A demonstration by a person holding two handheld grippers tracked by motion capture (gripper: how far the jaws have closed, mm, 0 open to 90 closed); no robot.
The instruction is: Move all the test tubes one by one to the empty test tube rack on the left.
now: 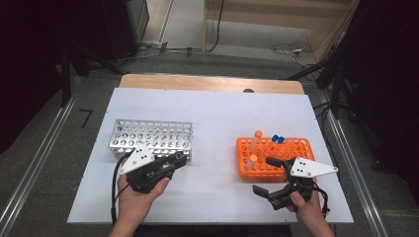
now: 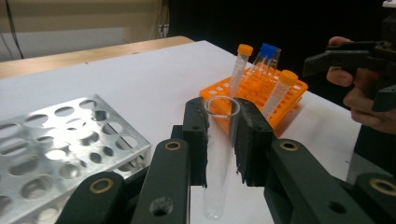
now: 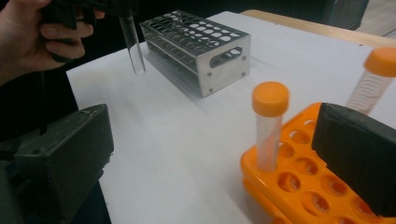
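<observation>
One clear tube (image 2: pixel 219 149) sits clamped in the left tongs (image 2: pixel 220 140); right tongs (image 3: pixel 210 158) gape wide.

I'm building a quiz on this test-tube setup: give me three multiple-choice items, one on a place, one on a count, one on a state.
1. Where does the metal rack stand?
A. in front of the left claw
B. on the orange rack
C. off the table

2. How many orange-capped tubes stand in the orange rack?
A. none
B. two
C. five

3. What state is the right claw in?
A. shut on a tube
B. open
C. shut on the rack

Key: 1 A, it stands just past that claw; 2 B, two orange caps rise from it; 3 B, its jaws stand wide apart.
</observation>
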